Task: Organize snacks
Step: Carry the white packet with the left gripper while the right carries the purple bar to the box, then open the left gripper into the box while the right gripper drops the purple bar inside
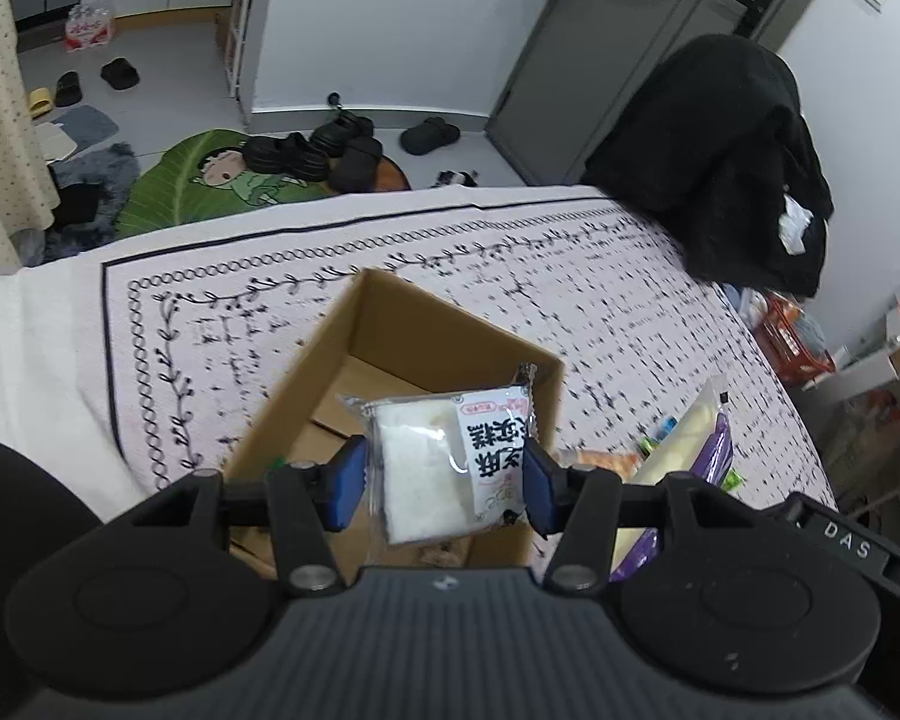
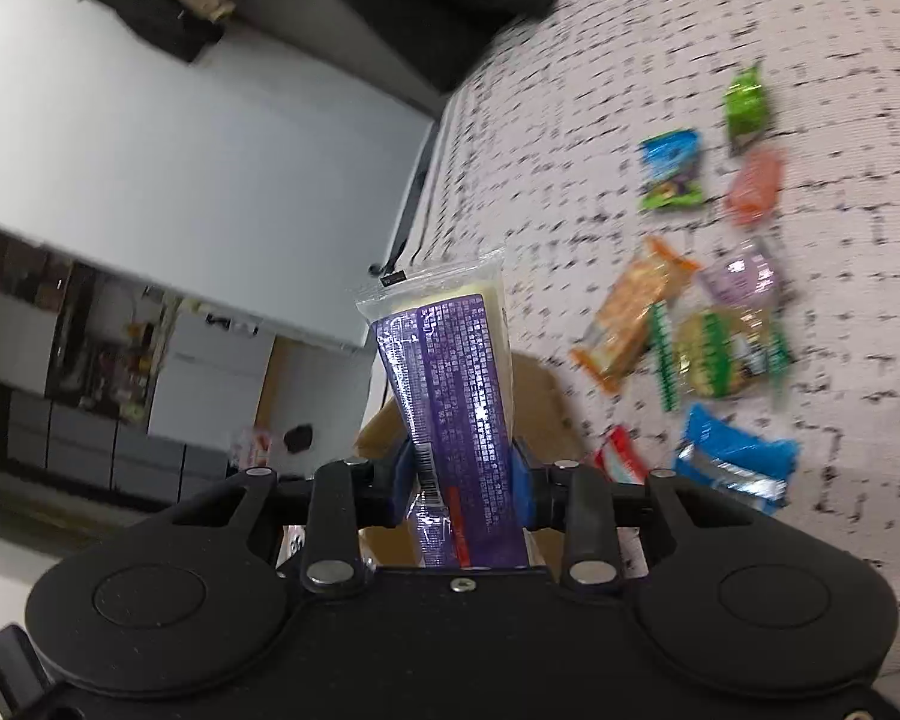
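Observation:
My left gripper (image 1: pixel 444 483) is shut on a clear-wrapped white cake packet (image 1: pixel 444 462) with Chinese print and holds it over the open cardboard box (image 1: pixel 390 330) on the patterned tablecloth. My right gripper (image 2: pixel 462 480) is shut on a long purple and cream snack packet (image 2: pixel 450 378), held upright; that packet also shows in the left wrist view (image 1: pixel 684 456), right of the box. Part of the box (image 2: pixel 540 396) shows behind the purple packet. Several loose snack packets lie on the cloth: orange (image 2: pixel 630 315), green (image 2: pixel 720 354), blue (image 2: pixel 732 456).
A black coat (image 1: pixel 726 144) hangs over a chair at the table's far right corner. Shoes (image 1: pixel 312 153) and a green leaf mat (image 1: pixel 180 186) lie on the floor beyond the table's far edge. More small packets, blue-green (image 2: pixel 672 168) and green (image 2: pixel 747 102), lie further out on the cloth.

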The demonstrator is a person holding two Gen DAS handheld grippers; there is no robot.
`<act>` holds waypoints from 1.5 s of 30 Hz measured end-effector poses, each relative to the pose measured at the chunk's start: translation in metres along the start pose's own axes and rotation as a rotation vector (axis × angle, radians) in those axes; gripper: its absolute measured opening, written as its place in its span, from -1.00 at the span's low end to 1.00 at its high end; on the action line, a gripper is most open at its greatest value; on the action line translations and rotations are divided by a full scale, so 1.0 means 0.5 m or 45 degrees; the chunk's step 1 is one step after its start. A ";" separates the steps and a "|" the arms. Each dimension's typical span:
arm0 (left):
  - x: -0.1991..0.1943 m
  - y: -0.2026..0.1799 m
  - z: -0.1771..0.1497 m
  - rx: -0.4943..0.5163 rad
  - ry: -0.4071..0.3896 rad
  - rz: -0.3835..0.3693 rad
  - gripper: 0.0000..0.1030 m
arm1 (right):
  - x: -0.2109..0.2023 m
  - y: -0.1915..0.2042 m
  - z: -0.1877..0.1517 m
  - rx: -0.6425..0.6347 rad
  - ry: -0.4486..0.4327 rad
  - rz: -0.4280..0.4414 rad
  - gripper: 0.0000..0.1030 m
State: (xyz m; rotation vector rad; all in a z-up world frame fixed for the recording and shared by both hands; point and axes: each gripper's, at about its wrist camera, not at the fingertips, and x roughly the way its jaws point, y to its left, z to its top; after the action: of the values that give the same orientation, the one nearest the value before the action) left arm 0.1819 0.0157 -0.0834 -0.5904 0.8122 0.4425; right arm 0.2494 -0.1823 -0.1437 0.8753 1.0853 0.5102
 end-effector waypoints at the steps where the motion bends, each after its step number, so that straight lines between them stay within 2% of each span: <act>1: 0.000 0.007 0.004 -0.007 -0.001 0.003 0.02 | 0.005 0.007 -0.004 -0.015 0.016 0.006 -0.37; 7: 0.008 0.041 0.012 -0.045 0.007 0.014 0.03 | 0.028 0.047 -0.029 -0.121 0.080 0.044 -0.36; 21: 0.053 0.086 0.020 -0.127 0.062 0.010 0.05 | 0.074 0.068 -0.065 -0.221 0.174 -0.008 -0.35; 27: 0.058 0.103 0.030 -0.177 0.035 0.020 0.25 | 0.098 0.077 -0.080 -0.258 0.209 -0.032 -0.33; 30: 0.059 0.108 0.038 -0.180 0.025 0.039 0.28 | 0.111 0.079 -0.086 -0.266 0.223 -0.051 -0.27; 32: 0.059 0.112 0.041 -0.182 0.026 0.046 0.29 | 0.120 0.081 -0.088 -0.266 0.230 -0.061 -0.06; 33: 0.059 0.113 0.042 -0.181 0.027 0.049 0.29 | 0.124 0.083 -0.089 -0.268 0.231 -0.068 -0.01; 39: 0.056 0.117 0.043 -0.172 0.033 0.079 0.40 | 0.109 0.096 -0.094 -0.292 0.231 -0.018 0.03; 45: 0.044 0.105 0.040 -0.137 0.031 0.090 0.51 | 0.086 0.091 -0.084 -0.283 0.212 -0.032 0.05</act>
State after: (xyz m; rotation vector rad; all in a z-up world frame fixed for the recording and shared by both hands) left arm 0.1760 0.0715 -0.1065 -0.6697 0.8382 0.5470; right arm 0.2308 -0.1092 -0.1380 0.6320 1.1640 0.6783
